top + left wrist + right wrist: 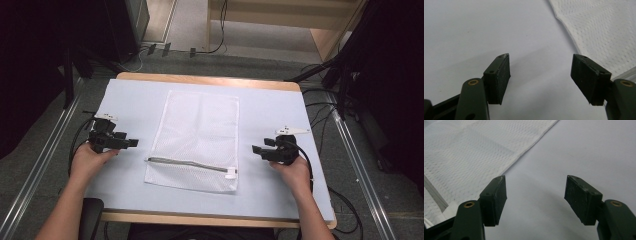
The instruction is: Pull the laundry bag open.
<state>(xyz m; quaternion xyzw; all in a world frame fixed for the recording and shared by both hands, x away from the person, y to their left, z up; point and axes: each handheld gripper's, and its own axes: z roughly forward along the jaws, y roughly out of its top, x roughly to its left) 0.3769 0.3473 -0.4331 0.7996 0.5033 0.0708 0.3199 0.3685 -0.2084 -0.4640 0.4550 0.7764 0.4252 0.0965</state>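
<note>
White mesh laundry bag [195, 140] flat mid-desk [270, 185], between left hand-held gripper [134, 143] and right hand-held gripper [255, 149], touching neither. Both point inward, low over desk, forearms entering from near edge. Jaws of both apart, empty. Bag rectangular, grey zipper [187, 164] near front edge.

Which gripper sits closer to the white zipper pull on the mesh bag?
Right. The zipper pull lies at the bag's right end, a short way left of the right gripper. The left gripper waits open beyond the mesh bag's opposite edge.
</note>
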